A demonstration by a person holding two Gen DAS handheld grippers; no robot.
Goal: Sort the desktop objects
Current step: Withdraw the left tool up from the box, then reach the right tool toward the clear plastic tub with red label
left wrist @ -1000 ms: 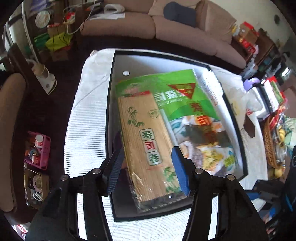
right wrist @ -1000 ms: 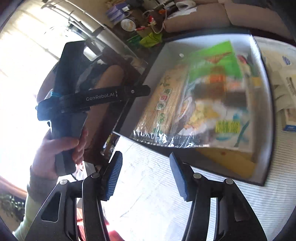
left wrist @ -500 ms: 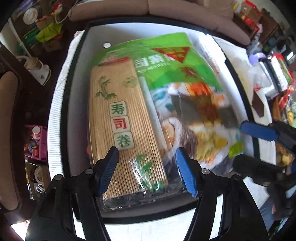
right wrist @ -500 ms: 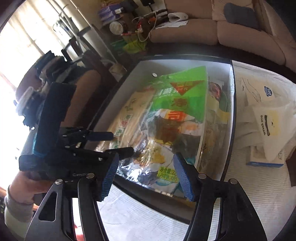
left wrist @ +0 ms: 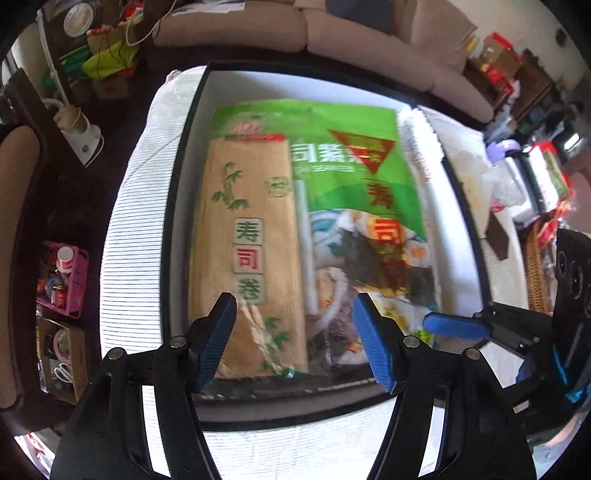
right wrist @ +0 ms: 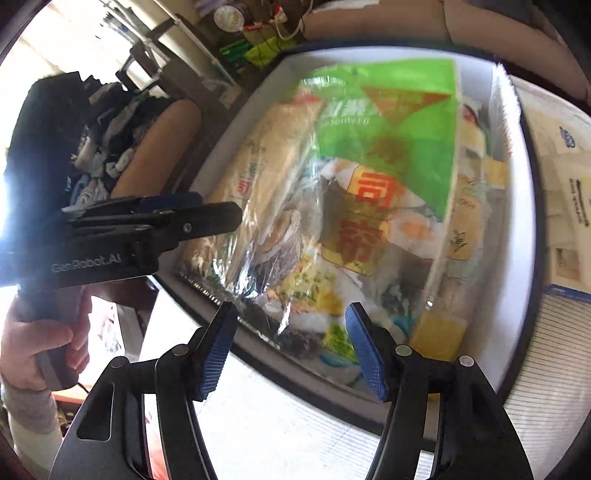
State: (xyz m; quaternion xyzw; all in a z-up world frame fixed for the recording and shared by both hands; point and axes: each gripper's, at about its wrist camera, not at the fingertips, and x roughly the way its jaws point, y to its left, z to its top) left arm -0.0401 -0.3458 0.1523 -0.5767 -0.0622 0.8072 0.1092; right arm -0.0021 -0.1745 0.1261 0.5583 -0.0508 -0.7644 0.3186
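A clear-wrapped sushi kit lies in a white box with a black rim [left wrist: 173, 206]: a bamboo rolling mat [left wrist: 243, 236] on the left and a green seaweed packet [left wrist: 351, 158] on the right. My left gripper [left wrist: 295, 343] is open and empty, over the near end of the mat. My right gripper [right wrist: 288, 347] is open and empty, over the near edge of the packet [right wrist: 388, 122]. Each gripper shows in the other's view: the right one's blue finger [left wrist: 454, 326] at the box's right, the left one [right wrist: 147, 221] at the box's left.
The box sits on a white striped cloth [left wrist: 129, 240]. Paper packets and a tissue box [right wrist: 569, 206] lie right of the box. A wicker basket [left wrist: 535, 266] and clutter stand further right. A sofa [left wrist: 351, 33] is behind, a pink crate [left wrist: 62, 280] on the floor at left.
The left gripper has let go of the mat, opened and pulled back a little. The right gripper has swung in from the table edge to over the packet's near end.
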